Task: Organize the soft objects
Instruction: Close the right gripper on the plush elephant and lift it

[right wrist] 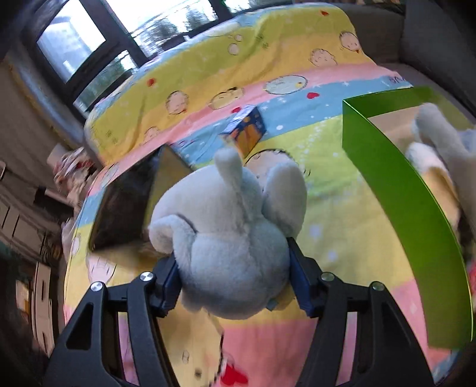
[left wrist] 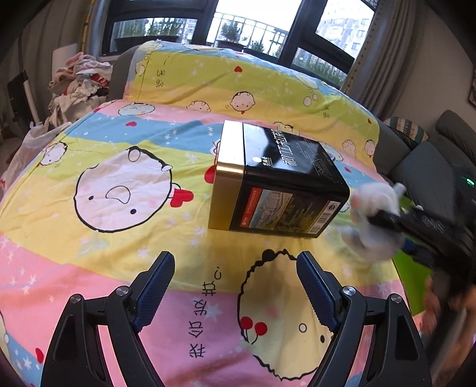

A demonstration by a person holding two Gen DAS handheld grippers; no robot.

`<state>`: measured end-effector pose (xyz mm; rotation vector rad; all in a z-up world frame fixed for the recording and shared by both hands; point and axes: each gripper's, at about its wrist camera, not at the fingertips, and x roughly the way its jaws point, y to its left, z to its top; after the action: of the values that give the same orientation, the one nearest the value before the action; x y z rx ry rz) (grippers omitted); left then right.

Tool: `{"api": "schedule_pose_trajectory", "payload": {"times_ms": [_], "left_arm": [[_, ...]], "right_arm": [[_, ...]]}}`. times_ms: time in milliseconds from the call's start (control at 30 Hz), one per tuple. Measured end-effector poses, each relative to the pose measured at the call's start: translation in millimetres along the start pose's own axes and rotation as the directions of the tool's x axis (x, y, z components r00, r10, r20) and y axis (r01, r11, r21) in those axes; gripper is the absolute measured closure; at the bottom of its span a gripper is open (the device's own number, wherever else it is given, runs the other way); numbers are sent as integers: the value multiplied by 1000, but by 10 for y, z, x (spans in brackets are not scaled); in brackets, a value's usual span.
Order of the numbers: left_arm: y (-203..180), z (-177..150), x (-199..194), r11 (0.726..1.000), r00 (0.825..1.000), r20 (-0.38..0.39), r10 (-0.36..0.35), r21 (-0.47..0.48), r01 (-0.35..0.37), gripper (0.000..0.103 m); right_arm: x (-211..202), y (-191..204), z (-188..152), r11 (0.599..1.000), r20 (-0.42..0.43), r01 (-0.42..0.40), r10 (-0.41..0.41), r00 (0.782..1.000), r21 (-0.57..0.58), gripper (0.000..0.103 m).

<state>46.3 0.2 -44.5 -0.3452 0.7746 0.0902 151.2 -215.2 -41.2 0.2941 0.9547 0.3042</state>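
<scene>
A pale grey plush toy (right wrist: 232,238) fills the right wrist view, and my right gripper (right wrist: 232,254) is shut on its body, the pads pressing in from both sides. The left wrist view shows that same plush toy (left wrist: 374,214), blurred, at the far right just past a black and gold tin (left wrist: 279,181) lying on its side. A green box (right wrist: 410,190) stands on the right with other plush toys (right wrist: 440,148) inside. My left gripper (left wrist: 235,268) hangs open over the cartoon bedsheet (left wrist: 119,148), short of the tin, with nothing between its fingers.
A small blue patterned cube (right wrist: 248,131) sits further back on the sheet. A pile of clothes (left wrist: 77,86) lies off the far left corner. A grey sofa (left wrist: 431,160) runs along the right, and windows (left wrist: 253,26) are behind.
</scene>
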Motion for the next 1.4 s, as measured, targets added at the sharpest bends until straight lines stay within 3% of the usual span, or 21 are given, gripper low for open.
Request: {"api": "schedule_pose_trajectory", "payload": {"times_ms": [100,300,567,767,867,1067,1200,1333,1400], "left_arm": [[25,1,-17,1000,1000,-2,3,-15,-3,19],[116,25,-76,999,1000,8,8,-43,-8,19],[148,31,-98,998,1000,-2,-20,-61,20,19],[43,3,-97,996,997,-14,-73,-47,72,19],[-16,-11,-116,992,992,-14,-125,-35,124,19],[-244,-94,-55,972,970,-57,-235,0,236,19],[-366,-157,39,970,967,-86,-240,19,243,19],[-416,-217,170,969,961,-129,-244,9,247,35],[-428,-237,215,962,952,-139,-272,-6,274,37]], "right_arm": [[-73,63,-242,999,-31,-39,39,999,-4,40],[182,371,-508,993,-122,-93,83,989,-76,40],[378,495,-553,989,-171,-94,73,982,-117,25],[17,395,-474,994,-53,-71,66,996,-89,12],[-112,332,-419,990,-20,-118,117,993,-82,10],[-51,181,-403,983,-44,-180,178,983,-32,10],[56,168,-416,970,-93,-241,240,966,-3,13],[158,206,-451,970,-132,-244,241,961,0,21],[216,247,-469,968,-151,-252,248,957,-11,26]]}}
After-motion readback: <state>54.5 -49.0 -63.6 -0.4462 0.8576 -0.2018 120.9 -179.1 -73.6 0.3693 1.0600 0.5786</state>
